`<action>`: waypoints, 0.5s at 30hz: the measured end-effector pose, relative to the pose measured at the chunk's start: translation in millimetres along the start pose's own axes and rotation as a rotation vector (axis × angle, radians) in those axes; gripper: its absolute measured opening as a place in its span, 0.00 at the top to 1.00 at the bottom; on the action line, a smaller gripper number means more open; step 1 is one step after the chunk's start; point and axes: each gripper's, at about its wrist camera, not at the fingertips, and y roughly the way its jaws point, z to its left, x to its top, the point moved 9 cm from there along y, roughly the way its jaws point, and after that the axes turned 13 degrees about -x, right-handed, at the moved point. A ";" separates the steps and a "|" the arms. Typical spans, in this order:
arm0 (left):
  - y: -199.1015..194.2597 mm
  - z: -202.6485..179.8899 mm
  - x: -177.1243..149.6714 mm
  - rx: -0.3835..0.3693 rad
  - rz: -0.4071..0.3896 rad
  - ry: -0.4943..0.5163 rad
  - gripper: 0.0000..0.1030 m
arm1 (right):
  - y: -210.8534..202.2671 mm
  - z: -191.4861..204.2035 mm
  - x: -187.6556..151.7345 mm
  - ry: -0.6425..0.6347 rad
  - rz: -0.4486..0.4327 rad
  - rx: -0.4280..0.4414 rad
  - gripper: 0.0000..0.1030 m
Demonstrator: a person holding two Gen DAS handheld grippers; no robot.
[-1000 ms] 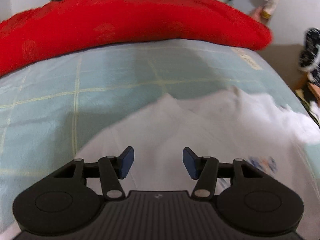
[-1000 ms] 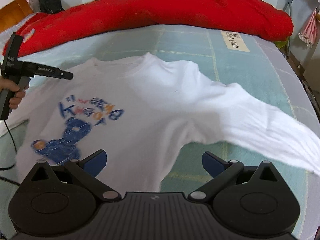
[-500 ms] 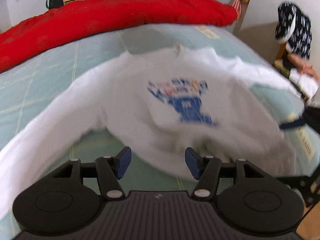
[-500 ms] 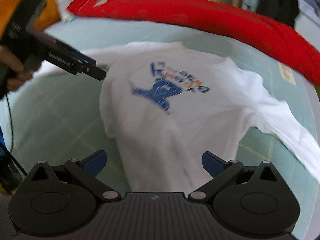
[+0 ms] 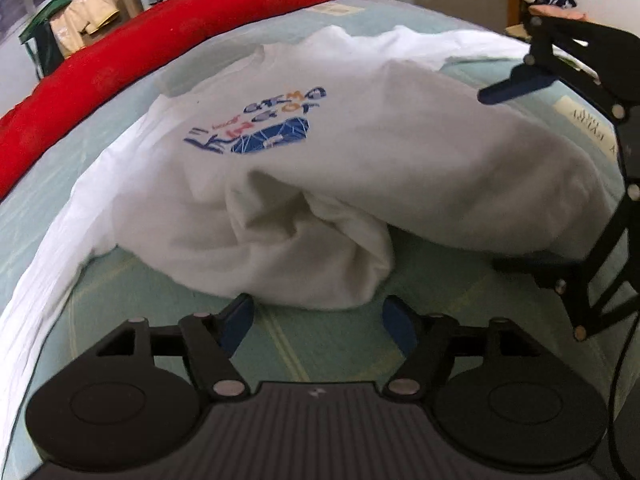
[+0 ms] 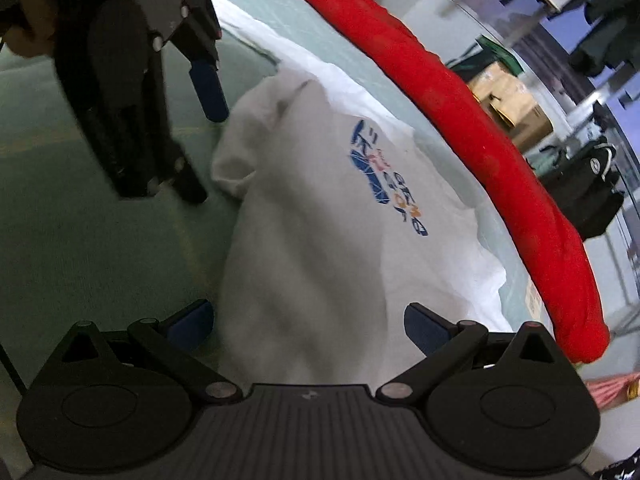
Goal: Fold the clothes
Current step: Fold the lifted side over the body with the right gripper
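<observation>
Lying collar toward the red bolster [image 5: 192, 36], white shirt [image 5: 360, 160]; both grippers' jaws wide, empty.

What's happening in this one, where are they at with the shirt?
A person with a handheld gripper in each hand is working on a white printed T-shirt lying on a pale green checked bed sheet. The shirt is still bunched and unfolded, print side up, with a red blanket along the far edge of the bed. The left gripper and right gripper are both open at the shirt's hem end, the right one straddling the fabric. Neither has gripped it yet.
</observation>
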 end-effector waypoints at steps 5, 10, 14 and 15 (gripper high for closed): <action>-11.2 31.2 21.9 0.048 -0.048 -0.031 0.29 | 14.6 -22.7 12.5 0.028 0.017 -0.046 0.00; -24.7 62.6 43.2 0.092 -0.096 -0.026 0.29 | 29.8 -46.9 24.5 0.062 0.033 -0.093 0.00; -23.1 86.9 61.5 0.131 -0.132 -0.021 0.30 | 47.0 -77.0 32.2 0.122 0.032 -0.140 0.00; -21.0 93.3 66.0 0.146 -0.138 -0.021 0.30 | 52.5 -83.9 32.7 0.137 0.036 -0.150 0.00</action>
